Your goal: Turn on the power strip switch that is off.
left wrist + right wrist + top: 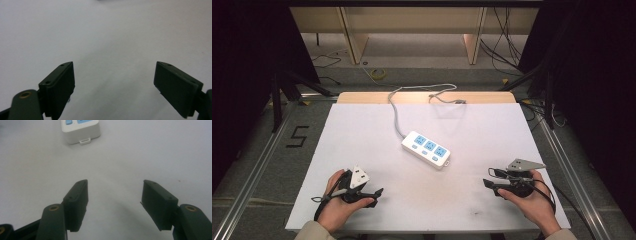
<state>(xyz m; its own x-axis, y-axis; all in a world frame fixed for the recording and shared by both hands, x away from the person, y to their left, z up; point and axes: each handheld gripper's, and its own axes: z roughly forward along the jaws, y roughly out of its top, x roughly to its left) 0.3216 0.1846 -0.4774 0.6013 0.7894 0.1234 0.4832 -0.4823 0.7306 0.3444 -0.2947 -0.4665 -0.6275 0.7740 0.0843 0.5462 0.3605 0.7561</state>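
Note:
A white power strip with three blue socket panels lies at an angle in the middle of the white table. Its grey cable runs to the far edge and loops right. My left gripper rests low at the near left, jaws pointing right. In the left gripper view it stands open over bare table. My right gripper sits at the near right, jaws pointing left. In the right gripper view it is open and empty, with the end of the power strip ahead of it.
A wooden strip edges the table's far side. A black "5" marker lies on the floor to the left. Dark curtains and stand legs flank both sides, and loose cables trail on the floor at the back.

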